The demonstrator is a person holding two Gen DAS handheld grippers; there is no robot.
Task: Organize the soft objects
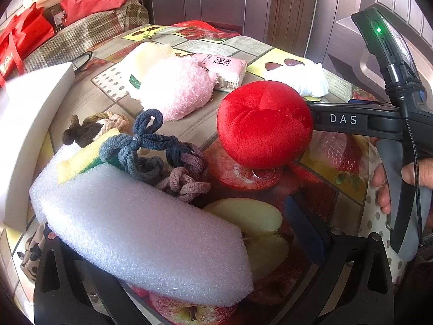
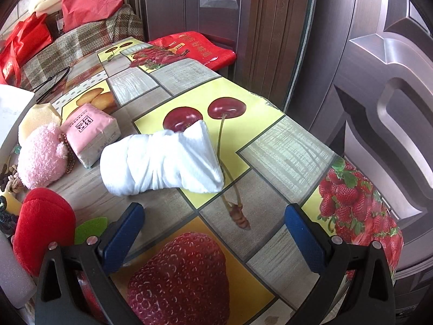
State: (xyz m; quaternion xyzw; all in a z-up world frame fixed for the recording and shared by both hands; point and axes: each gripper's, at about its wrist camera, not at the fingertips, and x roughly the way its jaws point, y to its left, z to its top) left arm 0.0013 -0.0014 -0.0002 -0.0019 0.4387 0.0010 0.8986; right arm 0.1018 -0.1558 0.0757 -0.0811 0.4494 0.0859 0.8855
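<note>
The white foam block (image 1: 146,233) lies across the left gripper (image 1: 176,243), covering its left finger; the right blue pad (image 1: 305,230) stands clear of the foam, and whether the fingers pinch it cannot be determined. The rolled white towel (image 2: 162,159) lies just ahead of the right gripper (image 2: 213,233), nearer its left finger, fingers spread wide and empty. The red plush ball (image 1: 263,124) rests ahead of the left gripper's right pad.
</note>
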